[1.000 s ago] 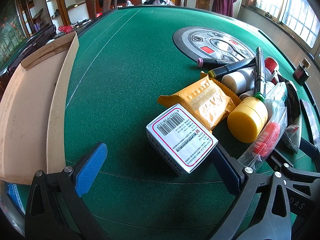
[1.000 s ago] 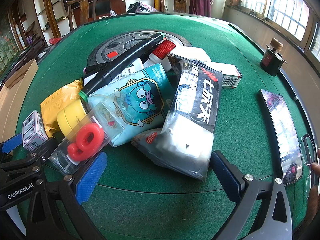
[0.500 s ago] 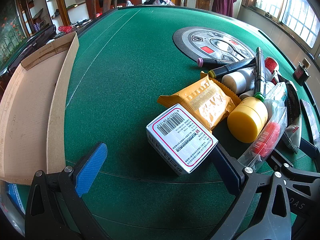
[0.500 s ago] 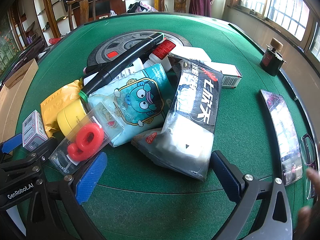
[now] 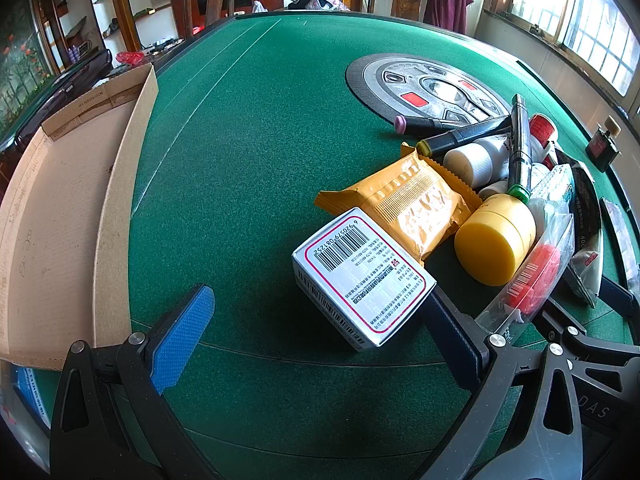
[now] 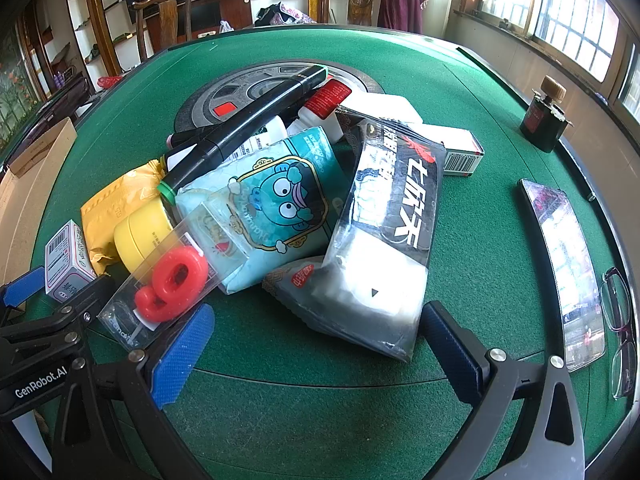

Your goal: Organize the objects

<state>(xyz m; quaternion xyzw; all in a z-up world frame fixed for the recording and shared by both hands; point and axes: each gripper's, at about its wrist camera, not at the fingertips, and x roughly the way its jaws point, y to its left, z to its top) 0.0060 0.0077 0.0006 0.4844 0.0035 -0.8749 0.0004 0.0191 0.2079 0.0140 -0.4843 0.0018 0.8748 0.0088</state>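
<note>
A heap of small goods lies on the green table [image 5: 248, 152]. In the left wrist view my left gripper [image 5: 320, 332] stands open; a white barcoded box [image 5: 362, 276] lies just ahead, near its right finger. Behind the box are an orange packet [image 5: 412, 204], a yellow jar [image 5: 494, 240] and black markers [image 5: 520, 140]. In the right wrist view my right gripper [image 6: 316, 344] is open before a black-and-clear pouch [image 6: 388, 236], a teal cartoon packet [image 6: 276, 204] and a clear pack with a red ring [image 6: 168, 284]. The left gripper [image 6: 24, 292] shows at that view's left edge.
An open cardboard box [image 5: 60, 216] lies at the table's left edge. A round grey panel [image 6: 240, 92] sits mid-table behind the heap. On the right rim are a phone [image 6: 564, 268], glasses [image 6: 618, 320] and a dark ink bottle [image 6: 546, 120]. Chairs stand beyond the table.
Both grippers and the heap hold still. A hand seen at the right wrist view's lower right edge earlier is out of view now.
</note>
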